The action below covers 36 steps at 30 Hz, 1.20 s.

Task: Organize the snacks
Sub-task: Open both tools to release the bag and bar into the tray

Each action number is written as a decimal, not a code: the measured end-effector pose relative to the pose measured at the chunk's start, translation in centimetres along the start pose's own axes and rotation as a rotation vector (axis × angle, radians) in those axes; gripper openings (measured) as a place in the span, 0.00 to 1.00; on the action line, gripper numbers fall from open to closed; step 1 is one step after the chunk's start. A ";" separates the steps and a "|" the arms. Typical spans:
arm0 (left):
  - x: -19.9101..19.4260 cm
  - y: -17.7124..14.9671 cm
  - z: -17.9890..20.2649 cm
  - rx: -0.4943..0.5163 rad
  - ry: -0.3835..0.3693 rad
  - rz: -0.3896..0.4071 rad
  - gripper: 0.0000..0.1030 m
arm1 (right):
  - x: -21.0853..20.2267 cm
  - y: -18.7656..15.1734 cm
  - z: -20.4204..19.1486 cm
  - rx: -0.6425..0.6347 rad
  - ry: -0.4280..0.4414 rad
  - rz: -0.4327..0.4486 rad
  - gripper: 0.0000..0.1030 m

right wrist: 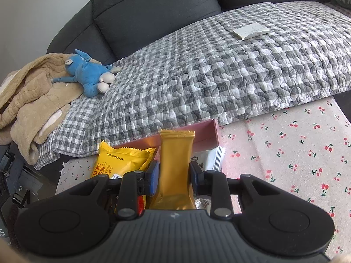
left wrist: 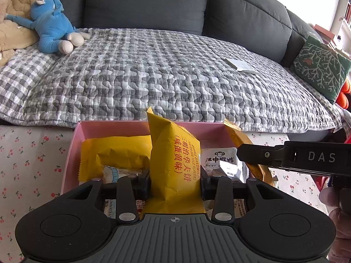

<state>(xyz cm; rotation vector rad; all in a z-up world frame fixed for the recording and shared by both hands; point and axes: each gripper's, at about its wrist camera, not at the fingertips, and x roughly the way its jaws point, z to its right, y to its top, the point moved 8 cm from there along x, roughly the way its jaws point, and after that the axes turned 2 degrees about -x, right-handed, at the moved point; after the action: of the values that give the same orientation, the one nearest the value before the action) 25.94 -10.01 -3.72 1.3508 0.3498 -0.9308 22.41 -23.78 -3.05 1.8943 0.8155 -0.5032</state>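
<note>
Two packets were pinched at once, one in each of your grippers, both above the pink box [left wrist: 76, 135] on the cherry-print tablecloth [left wrist: 33, 153]. Your left gripper [left wrist: 175, 182] had its fingers pressed against the sides of a yellow wafer packet [left wrist: 173, 153] printed with red Chinese characters, and you held it upright, its crimped top corner pointing toward the sofa. Your right gripper [right wrist: 174, 175] squeezed a gold snack packet [right wrist: 176, 160] between its blue pads [right wrist: 153, 175], also upright, with its serrated top edge level with the box's far wall.

Inside the box, in the left wrist view, another yellow packet [left wrist: 114, 153] lay flat against the left side, with a small white-and-blue wrapper [left wrist: 111, 173] just in front of it. A white packet with a monkey logo [left wrist: 221, 160] sat to the right of the one you gripped. From the right wrist view, that white packet leaned at the box's right wall, and a yellow packet stamped with a date code [right wrist: 122, 157] stood to the left of your gold one.

Behind the box ran the grey checked quilt [left wrist: 164, 70] over the dark grey sofa [left wrist: 142, 2]. A blue plush toy [left wrist: 52, 24] lay on a tan blanket [left wrist: 13, 22] at the left end, a white folded paper [left wrist: 241, 65] rested on the quilt, and a green cushion [left wrist: 320, 68] stood at the right end.
</note>
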 end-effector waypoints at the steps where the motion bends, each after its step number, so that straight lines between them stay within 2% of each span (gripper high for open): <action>1: 0.2 0.0 0.0 -0.004 -0.002 0.003 0.37 | 0.0 0.0 0.1 0.005 0.006 -0.001 0.26; 4: 0.7 0.0 -0.1 -0.015 -0.016 0.005 0.45 | -0.1 0.0 0.3 0.041 0.040 0.007 0.31; 6: 0.7 0.0 -0.1 -0.010 -0.006 0.022 0.58 | -0.4 0.1 0.6 0.051 0.044 0.015 0.44; 8: 0.6 0.0 -0.1 0.009 0.001 0.032 0.62 | -0.5 0.2 0.7 0.046 0.029 0.021 0.47; 19: -0.6 -0.3 0.6 0.071 -0.001 0.034 0.65 | -1.9 -0.6 0.4 0.033 0.016 0.018 0.53; 27: -3.3 -1.6 -0.2 0.076 0.013 0.032 0.71 | -4.2 -2.2 -0.5 -0.028 -0.012 0.025 0.62; 36: -6.9 -4.5 -1.4 0.095 0.065 0.023 0.81 | -6.4 -5.1 -0.8 -0.082 -0.053 0.013 0.70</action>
<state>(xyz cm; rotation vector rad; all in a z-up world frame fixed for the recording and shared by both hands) 18.79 -5.91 -2.23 1.4715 0.3425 -0.8949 14.28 -23.61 -1.72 1.8023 0.7774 -0.5029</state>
